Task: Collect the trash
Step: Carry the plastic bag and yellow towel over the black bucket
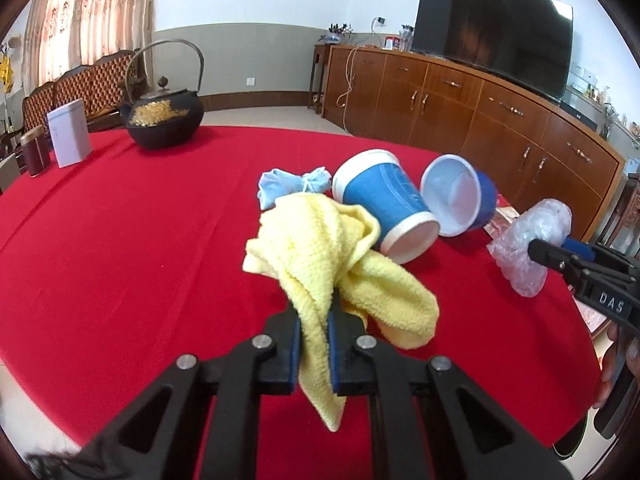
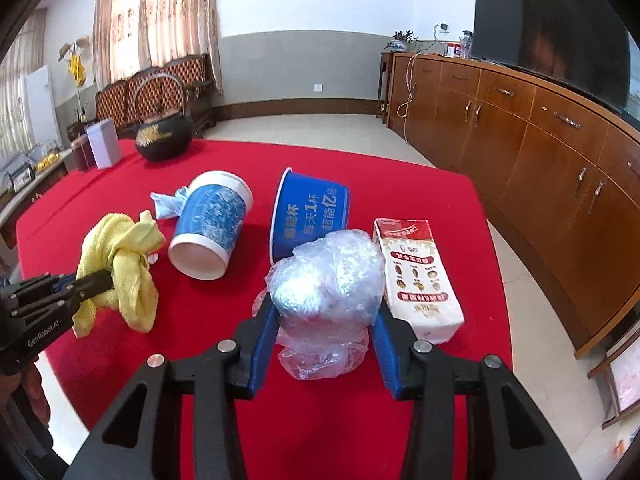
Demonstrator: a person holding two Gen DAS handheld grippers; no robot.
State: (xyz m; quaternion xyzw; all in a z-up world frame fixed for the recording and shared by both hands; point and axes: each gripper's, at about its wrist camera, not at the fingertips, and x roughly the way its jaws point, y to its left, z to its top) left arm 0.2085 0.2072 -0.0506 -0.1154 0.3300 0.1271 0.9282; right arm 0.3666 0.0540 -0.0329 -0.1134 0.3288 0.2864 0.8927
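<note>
My left gripper (image 1: 316, 300) is shut on a crumpled yellow cloth (image 1: 320, 248), which hangs between the blue pads over the red table (image 1: 120, 240). In the right wrist view, my right gripper (image 2: 322, 306) is shut on a ball of crumpled clear plastic (image 2: 328, 276), its pads pressing both sides. Behind the cloth a blue-and-white paper cup (image 1: 384, 204) lies on its side. A second blue cup (image 1: 456, 200) lies tipped beside it. A bunched light-blue face mask (image 1: 288, 186) sits to their left. A red-and-white carton (image 2: 416, 276) lies flat just right of the plastic.
A black iron teapot (image 1: 164, 116), a white box (image 1: 68, 136) and a dark tin (image 1: 34, 152) stand at the table's far left. A long wooden sideboard (image 1: 480, 120) with a television (image 1: 492, 28) runs along the right, past the table's edge.
</note>
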